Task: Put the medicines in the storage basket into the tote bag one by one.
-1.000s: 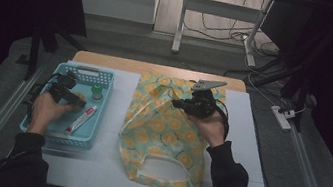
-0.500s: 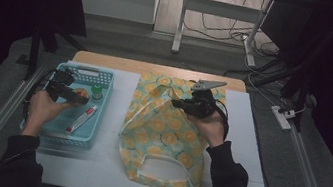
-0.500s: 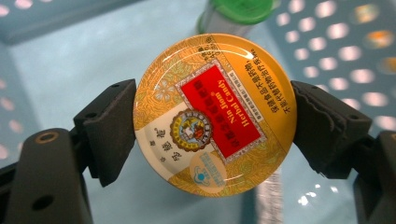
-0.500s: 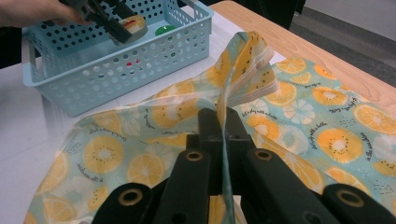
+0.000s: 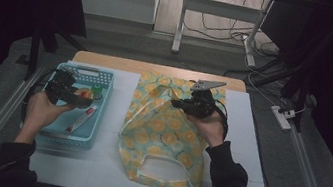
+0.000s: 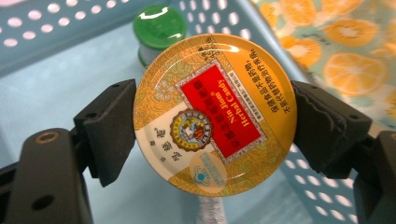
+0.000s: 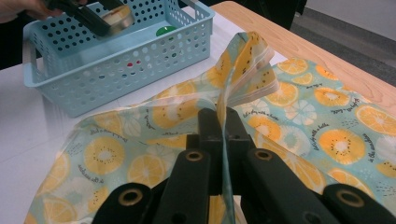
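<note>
Left gripper (image 5: 83, 102) has lifted since the earlier frames: it was low in the basket, now it sits higher over the basket's middle, carrying the candy tin (image 6: 215, 114) with it. Right gripper (image 5: 176, 103) hasn't shifted.

Left gripper: jaws clamped on the round yellow candy tin, one pad on each side of its rim, red label facing the camera in the left gripper view. Tin is clear of the basket floor, above the blue basket (image 5: 106, 80), which stands at the left side of the white worktop (image 5: 101, 174).

Still in the basket: a green-capped bottle (image 6: 160, 29) just behind the tin toward the far wall, and a red-and-white tube (image 5: 82, 117) lying on the floor nearer the front edge.

Right gripper: jaws fully closed, pinching a fold of the orange-print bag (image 5: 167, 139) near its far edge. The pinched edge (image 7: 243, 70) stands up off the worktop in the right gripper view; the rest of the bag lies flat across the worktop's middle, handle cutout toward the near edge.

Basket and bag are beside each other, a strip of bare worktop between them.
</note>
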The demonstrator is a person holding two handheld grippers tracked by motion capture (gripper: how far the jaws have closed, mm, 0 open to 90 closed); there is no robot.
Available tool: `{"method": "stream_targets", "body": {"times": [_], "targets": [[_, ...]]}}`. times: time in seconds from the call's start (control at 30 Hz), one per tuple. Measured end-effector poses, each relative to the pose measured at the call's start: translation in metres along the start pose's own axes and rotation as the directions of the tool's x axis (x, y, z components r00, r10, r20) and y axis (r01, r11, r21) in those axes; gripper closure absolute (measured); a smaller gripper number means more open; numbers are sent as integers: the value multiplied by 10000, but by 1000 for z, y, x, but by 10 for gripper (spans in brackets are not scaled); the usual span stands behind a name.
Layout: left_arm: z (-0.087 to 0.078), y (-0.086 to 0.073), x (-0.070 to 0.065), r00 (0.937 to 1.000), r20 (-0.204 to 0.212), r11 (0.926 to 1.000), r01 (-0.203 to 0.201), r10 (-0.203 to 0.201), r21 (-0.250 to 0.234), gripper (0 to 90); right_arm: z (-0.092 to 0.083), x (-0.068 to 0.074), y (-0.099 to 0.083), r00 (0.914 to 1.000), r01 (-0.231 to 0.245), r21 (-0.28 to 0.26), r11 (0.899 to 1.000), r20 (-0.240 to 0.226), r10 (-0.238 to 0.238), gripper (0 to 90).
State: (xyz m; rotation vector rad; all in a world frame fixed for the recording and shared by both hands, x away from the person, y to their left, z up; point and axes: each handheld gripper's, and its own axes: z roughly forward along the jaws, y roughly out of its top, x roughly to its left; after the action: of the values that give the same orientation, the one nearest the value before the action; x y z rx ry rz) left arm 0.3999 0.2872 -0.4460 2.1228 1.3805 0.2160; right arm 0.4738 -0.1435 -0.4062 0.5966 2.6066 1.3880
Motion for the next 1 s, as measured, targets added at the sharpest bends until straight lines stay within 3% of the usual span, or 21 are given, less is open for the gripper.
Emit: {"method": "stream_targets", "body": {"times": [0.3, 0.53, 0.73, 1.0], "targets": [[-7, 3, -26, 9971, 287, 9974, -707, 710, -101, 207, 1, -1, -1, 10000, -58, 2, 10000, -4, 58, 900], [-9, 6, -45, 9912, 786, 9940, -1047, 1068, -308, 208, 1, -2, -1, 10000, -39, -45, 10000, -78, 38, 900], [-7, 9, -62, 9833, 1107, 9892, -1404, 1444, -428, 207, 1, -2, -2, 10000, -42, -50, 10000, -64, 41, 900], [-1, 13, -89, 9656, 1527, 9775, -2051, 2104, -499, 207, 2, -3, -2, 9999, -70, -41, 10000, -82, 70, 900]]}}
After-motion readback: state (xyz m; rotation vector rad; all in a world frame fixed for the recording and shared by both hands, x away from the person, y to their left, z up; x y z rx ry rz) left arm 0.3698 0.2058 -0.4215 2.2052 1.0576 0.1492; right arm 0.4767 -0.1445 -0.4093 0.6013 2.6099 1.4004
